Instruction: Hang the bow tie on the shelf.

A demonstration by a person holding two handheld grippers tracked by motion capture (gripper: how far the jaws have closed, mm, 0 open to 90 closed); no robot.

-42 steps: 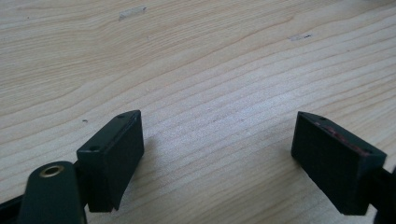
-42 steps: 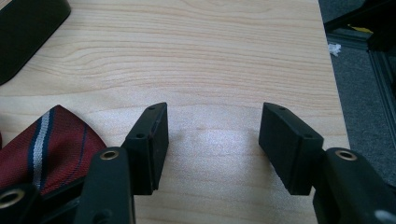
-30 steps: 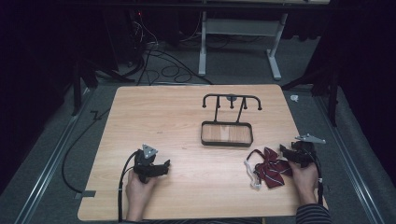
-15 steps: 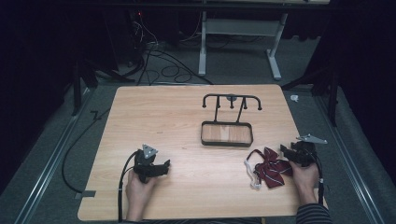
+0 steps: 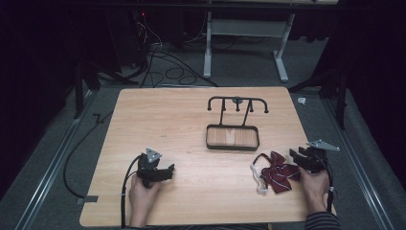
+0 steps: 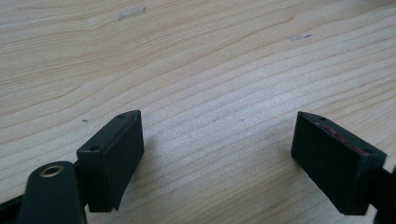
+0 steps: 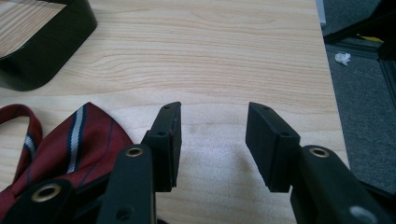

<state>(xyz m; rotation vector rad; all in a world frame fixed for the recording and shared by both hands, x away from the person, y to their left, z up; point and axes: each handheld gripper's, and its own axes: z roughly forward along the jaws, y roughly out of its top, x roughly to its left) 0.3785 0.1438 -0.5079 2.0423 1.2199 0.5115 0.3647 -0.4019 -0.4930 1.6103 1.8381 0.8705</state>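
- The right tongs [image 7: 212, 140] stand with their jaws apart and bare wood between them, nothing gripped; in the high view they [image 5: 298, 156] sit near the table's right edge, held by the person's right hand [image 5: 313, 184].
- Just beside their left jaw lies the dark red bow tie [image 7: 77, 140] with white and blue stripes; the jaw is at the cloth's edge, and whether it touches the cloth cannot be told.
- From above, the bow tie [image 5: 277, 172] lies flat on the table at the front right, its thin strap [image 5: 257, 173] looped out on the side away from the tongs.
- The left tongs [image 6: 219, 158] are spread wide over plain wood grain, clamping nothing; in the high view they [image 5: 167, 170] rest at the front left in the person's left hand [image 5: 143, 194], well apart from the bow tie, with a black cable [image 5: 125, 191] trailing back toward the front edge.
- Behind both, near the middle of the table [image 5: 158, 120], stands a black rack [image 5: 237, 103] with hooks on its top bar, rising from a shallow tray [image 5: 233, 146] with a wooden floor.
- A corner of that tray [image 7: 56, 42] shows in the right gripper view, apart from the bow tie.
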